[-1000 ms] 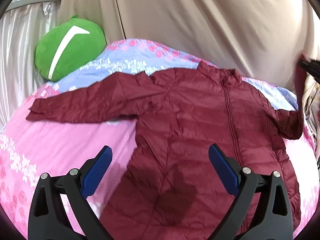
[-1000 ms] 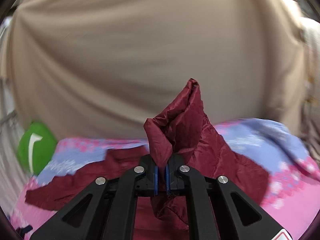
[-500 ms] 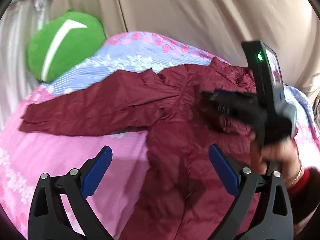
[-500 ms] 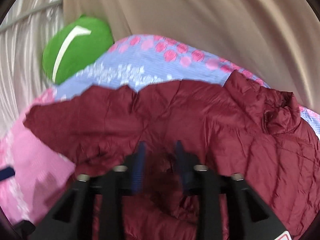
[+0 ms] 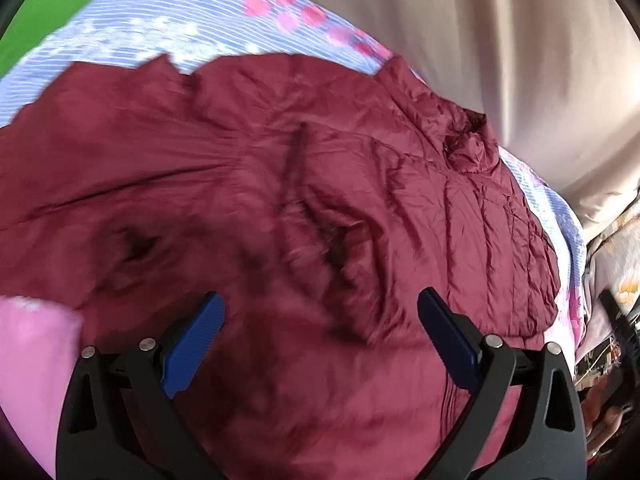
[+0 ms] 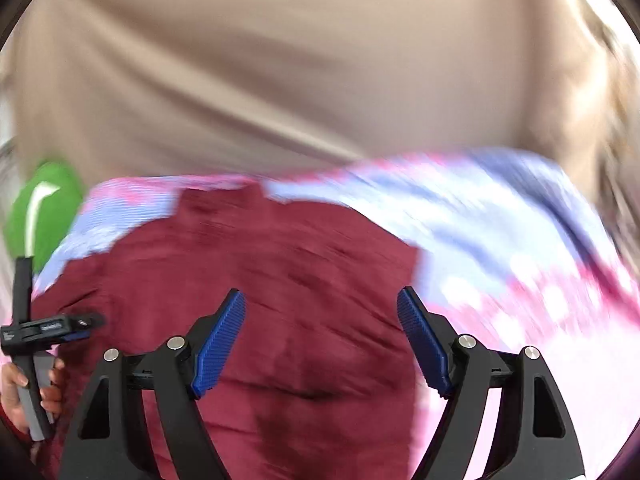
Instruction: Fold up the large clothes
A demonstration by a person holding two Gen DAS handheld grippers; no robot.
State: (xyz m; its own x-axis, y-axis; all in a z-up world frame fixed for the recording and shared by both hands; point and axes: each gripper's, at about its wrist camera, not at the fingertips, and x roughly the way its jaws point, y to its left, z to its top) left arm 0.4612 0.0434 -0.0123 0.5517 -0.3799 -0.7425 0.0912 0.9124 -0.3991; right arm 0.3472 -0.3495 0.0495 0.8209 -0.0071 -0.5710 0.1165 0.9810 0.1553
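A dark red puffer jacket lies spread on the bed, its right sleeve folded over the body and its collar at the far right. My left gripper is open and empty, close above the jacket. The jacket also shows in the right wrist view, blurred by motion. My right gripper is open and empty above the jacket's right side. The left gripper shows there, held in a hand, at the far left.
A pink and blue flowered bedspread covers the bed. A green pillow sits at its far left corner. A beige curtain hangs behind the bed. Clutter shows beyond the bed's right edge.
My right gripper laid the sleeve across the jacket, opened and let it go, then drew back to the right. My left gripper moved in low over the jacket.
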